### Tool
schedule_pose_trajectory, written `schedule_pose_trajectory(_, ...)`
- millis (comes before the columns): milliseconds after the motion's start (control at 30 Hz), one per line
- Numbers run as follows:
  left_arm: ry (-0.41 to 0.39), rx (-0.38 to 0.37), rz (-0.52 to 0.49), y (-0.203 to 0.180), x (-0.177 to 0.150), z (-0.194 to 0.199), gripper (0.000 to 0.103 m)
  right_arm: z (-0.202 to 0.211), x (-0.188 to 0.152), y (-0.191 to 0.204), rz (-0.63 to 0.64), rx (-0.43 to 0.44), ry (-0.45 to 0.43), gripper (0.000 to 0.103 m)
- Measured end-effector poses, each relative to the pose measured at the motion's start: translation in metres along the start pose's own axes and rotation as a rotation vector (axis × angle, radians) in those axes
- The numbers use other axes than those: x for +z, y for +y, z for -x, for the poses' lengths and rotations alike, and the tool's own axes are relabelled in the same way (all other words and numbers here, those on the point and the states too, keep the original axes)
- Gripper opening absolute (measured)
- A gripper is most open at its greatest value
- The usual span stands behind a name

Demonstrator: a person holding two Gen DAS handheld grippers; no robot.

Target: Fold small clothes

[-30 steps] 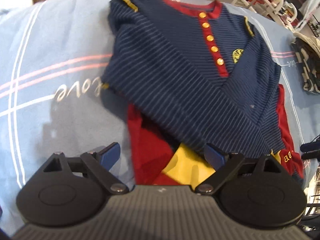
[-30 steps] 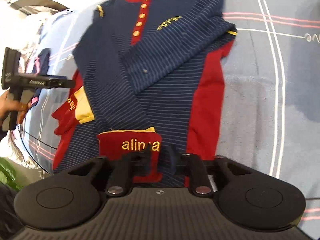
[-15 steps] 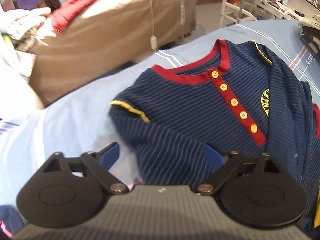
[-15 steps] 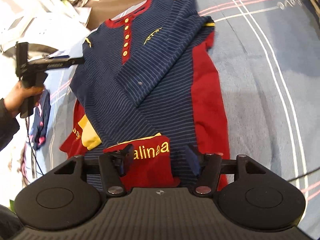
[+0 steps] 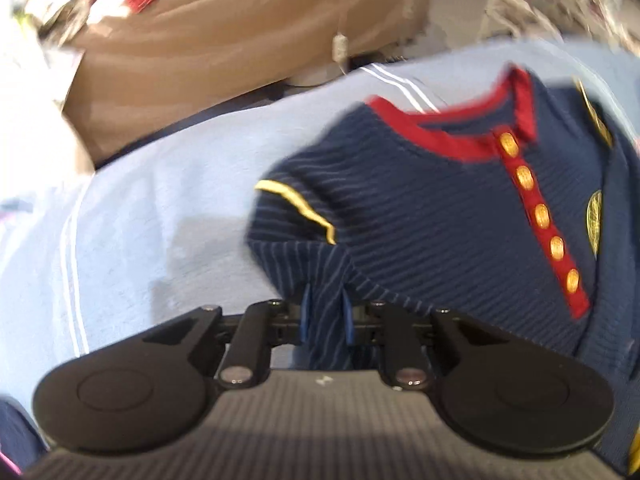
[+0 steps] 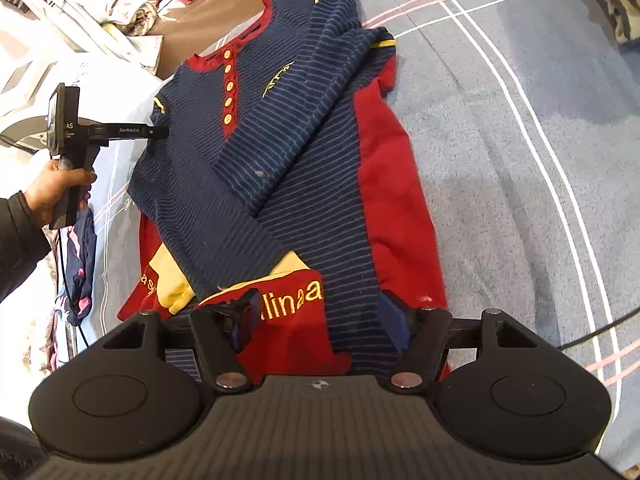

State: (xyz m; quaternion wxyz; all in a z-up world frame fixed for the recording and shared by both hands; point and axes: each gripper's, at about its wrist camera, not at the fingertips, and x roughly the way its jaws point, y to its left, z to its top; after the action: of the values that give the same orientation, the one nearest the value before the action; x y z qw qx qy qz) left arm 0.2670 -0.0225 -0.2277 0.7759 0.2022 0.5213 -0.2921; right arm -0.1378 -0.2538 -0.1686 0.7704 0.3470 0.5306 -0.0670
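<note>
Jaws on our left gripper [image 5: 325,314] have just been closing and are now pinching a fold of the striped navy shirt [image 5: 452,232] at its shoulder edge, low centre of the left wrist view; the blue pads [image 5: 305,312] are pressing the cloth from both sides. We are seeing the shirt's red collar [image 5: 452,136] and its row of yellow buttons [image 5: 540,216] lying to the right of the grip, and the pale blue bedspread [image 5: 152,216] lying bare to the left. A tan covered surface [image 5: 224,40] is filling the upper left, blurred.

In the right wrist view, going from the left edge, a hand [image 6: 56,188] is holding the left gripper [image 6: 158,133] by its handle, the tip meeting the shirt's shoulder at mid left. The shirt [image 6: 272,152] is lying flat across the centre of the frame on a red garment [image 6: 396,176], both sleeves folded diagonally over the front. At lower centre a red cuff with yellow lettering [image 6: 292,300] is sitting between the fingers of our right gripper [image 6: 322,318], whose jaws have just been opening and are standing wide, the pads not pressing the cloth. The bedspread [image 6: 540,160], with white and pink lines, is filling the right.
</note>
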Motion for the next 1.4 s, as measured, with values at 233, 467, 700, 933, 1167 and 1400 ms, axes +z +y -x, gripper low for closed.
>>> schedule_pose_trajectory(233,-0.028,-0.123,0.238,0.046,-0.013,0.007,0.031,-0.021,0.005,0.011,0.168,0.055,0.078,0.103)
schedule_pose_trajectory(467,-0.124,-0.164,0.148,0.043,-0.015,0.061,0.048,-0.060,-0.004,0.009,0.196,0.090,0.248,0.007)
schedule_pose_trajectory(700,-0.102,-0.190,0.012,-0.001,-0.028,0.081,0.058,0.009,0.018,0.010,0.284,0.030,0.215,0.005)
schedule_pose_trajectory(933,-0.021,-0.215,0.028,-0.008,-0.080,0.093,0.075,-0.013,0.031,-0.031,0.218,-0.142,0.262,0.088)
schedule_pose_trajectory(1167,0.061,-0.219,0.010,0.004,-0.169,0.114,0.080,0.019,0.023,0.007,0.195,-0.117,-0.045,0.091)
schedule_pose_trajectory(1400,0.191,-0.270,-0.002,-0.014,-0.231,0.103,0.042,-0.015,0.003,0.049,0.212,-0.020,0.042,0.094)
